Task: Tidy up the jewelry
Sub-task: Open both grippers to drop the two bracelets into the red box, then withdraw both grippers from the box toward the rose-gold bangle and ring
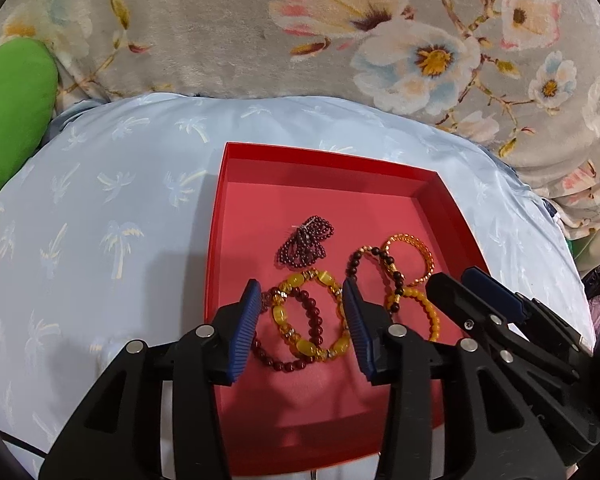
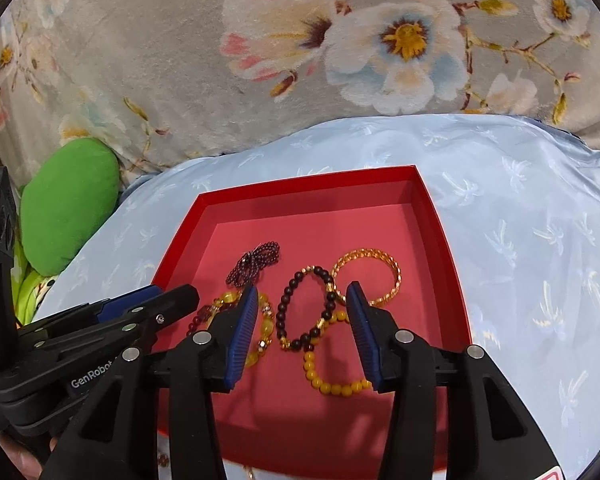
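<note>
From the left wrist, the red box (image 1: 428, 204) sits on a pale blue cushion (image 1: 112, 208) and already holds all the jewelry in sight. A dark purple bead string (image 1: 305, 242) lies bunched near the box's middle. The other bracelets crowd toward its near right corner: yellow bracelet (image 1: 318, 316), dark red bracelet (image 1: 300, 336), black bracelet (image 1: 374, 270), orange bangle (image 1: 410, 258). They overlap one another. The left gripper (image 1: 300, 324) hangs over them with jaws spread, holding nothing.

From the right wrist, the right gripper (image 2: 302, 332) is likewise spread and empty above the black bracelet and a yellow bead bracelet (image 2: 332, 376), which touch. The far half of the box is bare.

Judging by this, gathering looks done. What seems left is separating the tangled pieces and laying them apart.
</note>
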Tool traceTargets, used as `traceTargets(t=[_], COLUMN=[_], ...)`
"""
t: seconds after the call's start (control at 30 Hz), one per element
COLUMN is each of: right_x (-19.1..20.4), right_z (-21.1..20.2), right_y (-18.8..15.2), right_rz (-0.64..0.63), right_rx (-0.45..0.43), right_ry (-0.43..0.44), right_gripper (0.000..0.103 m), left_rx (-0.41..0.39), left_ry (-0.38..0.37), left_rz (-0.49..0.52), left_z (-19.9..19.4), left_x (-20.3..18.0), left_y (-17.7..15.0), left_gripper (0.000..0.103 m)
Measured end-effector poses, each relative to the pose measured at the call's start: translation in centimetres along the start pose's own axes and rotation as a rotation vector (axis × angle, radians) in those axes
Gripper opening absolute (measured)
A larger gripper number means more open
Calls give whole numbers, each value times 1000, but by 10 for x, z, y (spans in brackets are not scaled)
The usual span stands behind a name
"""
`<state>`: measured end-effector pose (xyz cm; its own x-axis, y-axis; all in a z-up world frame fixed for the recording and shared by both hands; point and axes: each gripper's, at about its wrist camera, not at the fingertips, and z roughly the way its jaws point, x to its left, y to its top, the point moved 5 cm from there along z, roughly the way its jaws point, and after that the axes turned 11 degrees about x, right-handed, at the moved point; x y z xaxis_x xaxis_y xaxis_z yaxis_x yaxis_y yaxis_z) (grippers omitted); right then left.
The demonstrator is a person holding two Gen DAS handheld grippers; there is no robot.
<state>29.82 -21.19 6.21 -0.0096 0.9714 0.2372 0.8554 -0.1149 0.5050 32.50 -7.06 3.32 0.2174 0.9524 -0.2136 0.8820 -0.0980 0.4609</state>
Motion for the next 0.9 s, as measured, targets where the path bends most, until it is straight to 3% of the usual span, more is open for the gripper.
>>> traceTargets(t=[0.57,0.9], right_x=[12,21], right_z=[-59,-81], right_y=[-67,-116], right_rz=[6,4], right_rx=[0,22], right_ry=[-4,-10], right_gripper=[46,46], left_rx=[1,24], left_ry=[-23,-19], left_rz=[11,16], left_z=[-46,-65], left_x=[-15,-17], left_y=[-66,-121], left_gripper=[42,42])
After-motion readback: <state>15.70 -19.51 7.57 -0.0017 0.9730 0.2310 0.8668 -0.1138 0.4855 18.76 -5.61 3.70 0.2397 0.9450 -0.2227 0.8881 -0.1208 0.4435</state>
